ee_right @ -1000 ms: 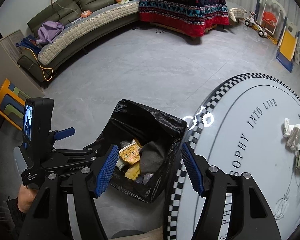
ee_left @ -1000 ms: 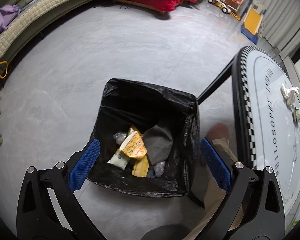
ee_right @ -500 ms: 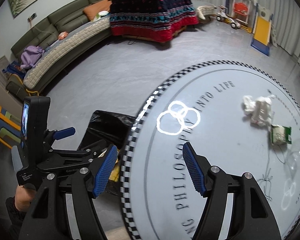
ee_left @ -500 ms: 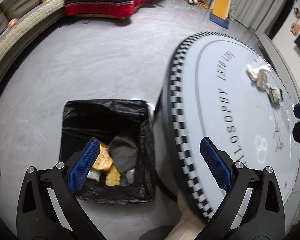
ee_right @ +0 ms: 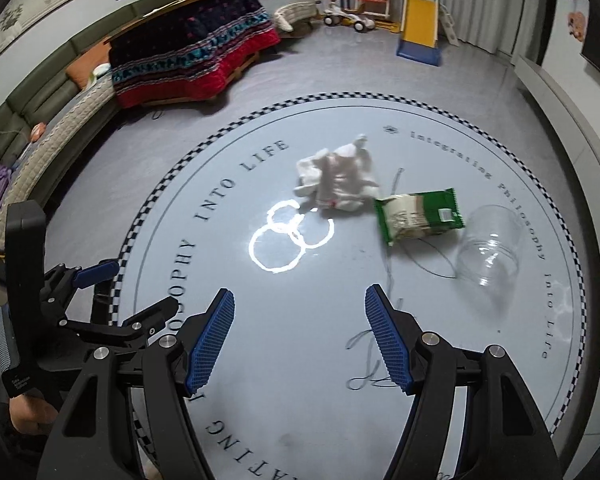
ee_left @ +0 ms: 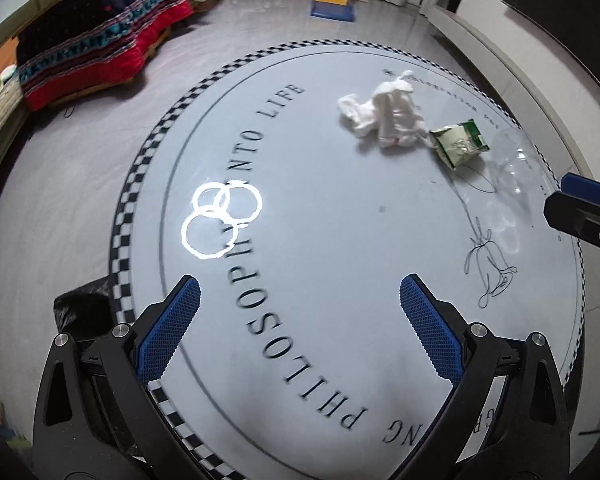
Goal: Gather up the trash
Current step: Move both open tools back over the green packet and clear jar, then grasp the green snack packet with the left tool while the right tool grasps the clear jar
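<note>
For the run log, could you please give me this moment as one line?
phase: reaching | table: tissue, wrapper, cup | left hand-held gripper: open, empty | right hand-held gripper: open, empty

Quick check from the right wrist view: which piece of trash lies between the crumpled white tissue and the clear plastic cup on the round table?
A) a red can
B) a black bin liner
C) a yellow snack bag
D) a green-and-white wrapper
D: the green-and-white wrapper lies between the crumpled white tissue and the clear plastic cup, which is on its side.

On the round table (ee_right: 228, 364), tissue (ee_right: 340, 178) lies left of the wrapper (ee_right: 418, 216); a clear cup (ee_right: 490, 246) lies right of it.
</note>
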A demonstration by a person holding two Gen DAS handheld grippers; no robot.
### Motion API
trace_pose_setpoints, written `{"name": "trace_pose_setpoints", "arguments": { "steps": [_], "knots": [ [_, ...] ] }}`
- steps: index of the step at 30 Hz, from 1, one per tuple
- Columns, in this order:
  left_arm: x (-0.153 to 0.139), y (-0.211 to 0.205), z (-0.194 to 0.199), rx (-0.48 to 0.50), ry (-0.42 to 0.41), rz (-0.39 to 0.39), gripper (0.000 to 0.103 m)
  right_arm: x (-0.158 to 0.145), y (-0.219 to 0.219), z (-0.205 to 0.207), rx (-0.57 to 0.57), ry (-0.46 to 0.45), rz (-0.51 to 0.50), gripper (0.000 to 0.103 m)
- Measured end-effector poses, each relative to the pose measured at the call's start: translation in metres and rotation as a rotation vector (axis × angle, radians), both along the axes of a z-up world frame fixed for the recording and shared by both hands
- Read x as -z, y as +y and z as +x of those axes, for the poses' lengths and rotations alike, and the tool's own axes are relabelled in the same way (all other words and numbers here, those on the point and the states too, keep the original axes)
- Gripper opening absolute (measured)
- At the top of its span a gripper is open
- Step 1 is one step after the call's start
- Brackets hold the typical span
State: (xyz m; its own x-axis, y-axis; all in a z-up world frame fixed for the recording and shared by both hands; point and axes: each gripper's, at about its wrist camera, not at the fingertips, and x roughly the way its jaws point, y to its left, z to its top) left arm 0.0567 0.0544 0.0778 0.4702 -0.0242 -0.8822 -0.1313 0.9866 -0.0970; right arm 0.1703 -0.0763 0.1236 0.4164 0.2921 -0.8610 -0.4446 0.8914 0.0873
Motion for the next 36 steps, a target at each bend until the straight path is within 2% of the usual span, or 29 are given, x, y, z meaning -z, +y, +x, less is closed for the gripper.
{"name": "trace_pose_setpoints", "arguments": {
  "steps": [8,16,22,28,31,36],
  "knots": [
    [0.003,-0.077,0.066,0.213,0.005,0.036,0.097,0.008,-0.076,0.054,0.19,0.01,-0.035,0.076],
    [0.002,-0.129,0.121,0.39,0.002,0.083,0.097,0.028,-0.124,0.108,0.322,0.087,0.0,0.081],
    [0.009,-0.147,0.151,0.468,0.008,0.099,0.097,0.053,-0.133,0.141,0.348,0.17,0.042,0.081],
    [0.027,-0.166,0.182,0.556,0.024,0.174,0.097,0.078,-0.136,0.162,0.346,0.235,0.062,0.081],
    [0.035,-0.175,0.194,0.588,0.035,0.203,0.097,0.086,-0.14,0.168,0.338,0.254,0.076,0.083],
    [0.044,-0.182,0.211,0.613,0.046,0.237,0.097,0.082,-0.149,0.164,0.329,0.231,0.072,0.081]
  ]
}}
